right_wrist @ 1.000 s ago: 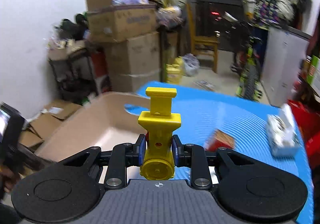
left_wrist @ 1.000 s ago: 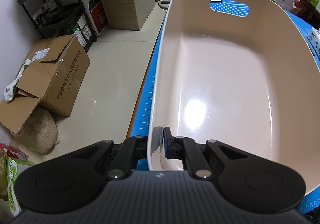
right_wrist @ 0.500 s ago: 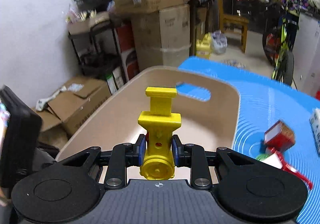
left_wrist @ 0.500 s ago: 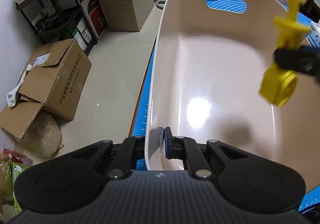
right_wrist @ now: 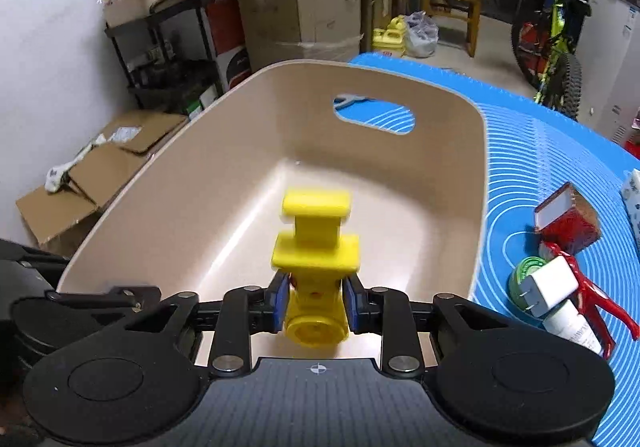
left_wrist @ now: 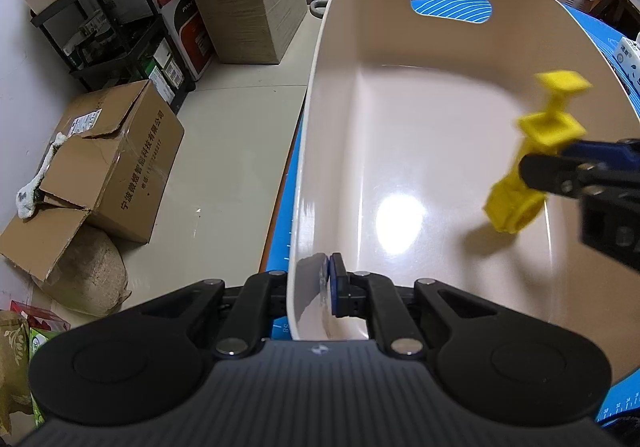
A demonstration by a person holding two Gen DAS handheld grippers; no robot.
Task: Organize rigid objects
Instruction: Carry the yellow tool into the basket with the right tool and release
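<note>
A beige plastic bin [left_wrist: 440,59] with a handle cutout stands on the blue mat; it also shows in the right wrist view [right_wrist: 460,135]. My left gripper [left_wrist: 320,283] is shut on the bin's near rim. My right gripper [right_wrist: 315,305] is over the bin's inside, its jaws slightly parted around a yellow plastic part [right_wrist: 316,247] that looks blurred. In the left wrist view the yellow part [left_wrist: 536,159] hangs just above the bin floor at the right, with the right gripper [left_wrist: 560,171] beside it.
On the blue mat [right_wrist: 540,151] right of the bin lie a red box [right_wrist: 566,217], a green lid [right_wrist: 526,279], a white charger [right_wrist: 548,289], a white tube [right_wrist: 574,329] and a red figure [right_wrist: 592,295]. Cardboard boxes [left_wrist: 116,163] and a shelf [left_wrist: 116,27] stand on the floor left.
My right gripper has moved down into the bin with the yellow part. Its jaws have widened a little and the part looks blurred. My left gripper still holds the rim.
</note>
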